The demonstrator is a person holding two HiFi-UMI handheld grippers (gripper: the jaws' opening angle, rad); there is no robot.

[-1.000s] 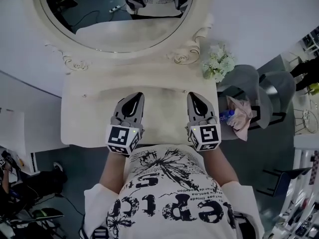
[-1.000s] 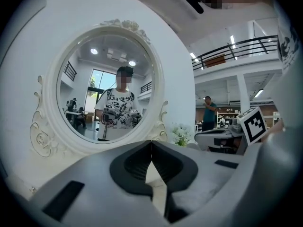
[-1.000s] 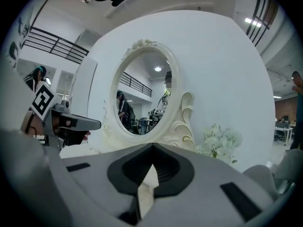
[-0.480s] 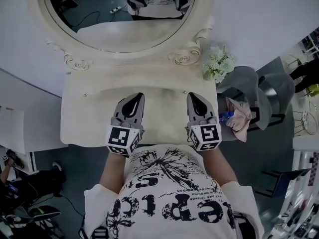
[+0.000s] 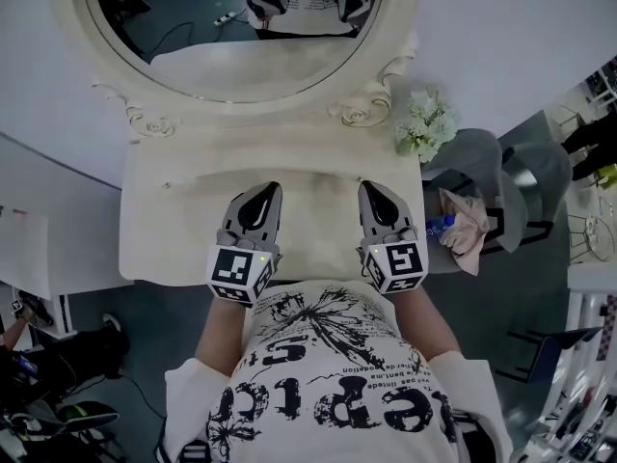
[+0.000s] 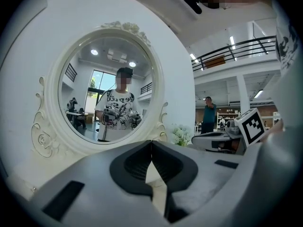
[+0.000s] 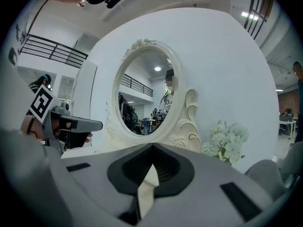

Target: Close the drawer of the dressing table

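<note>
Standing close against the front edge of the dressing table [image 5: 164,239], the person holds both tools roughly level over its top, just inside that edge. The left gripper [image 5: 273,187] has its jaws clenched together on nothing. The right gripper [image 5: 367,185] is likewise closed and empty, and each gripper view shows only pale tabletop past the meeting pads. The drawer appears in no view. It would sit under the front edge, hidden by the top and the person's shirt [image 5: 328,355], so I cannot tell whether it stands out or is already home. Further back the oval mirror [image 5: 231,46] rises from the rear edge, with white flowers [image 5: 424,123] beside the rear right corner. The likely risk is working blind: a push landing off-centre could skew the drawer and jam it, or a hard shove could rock the table.
</note>
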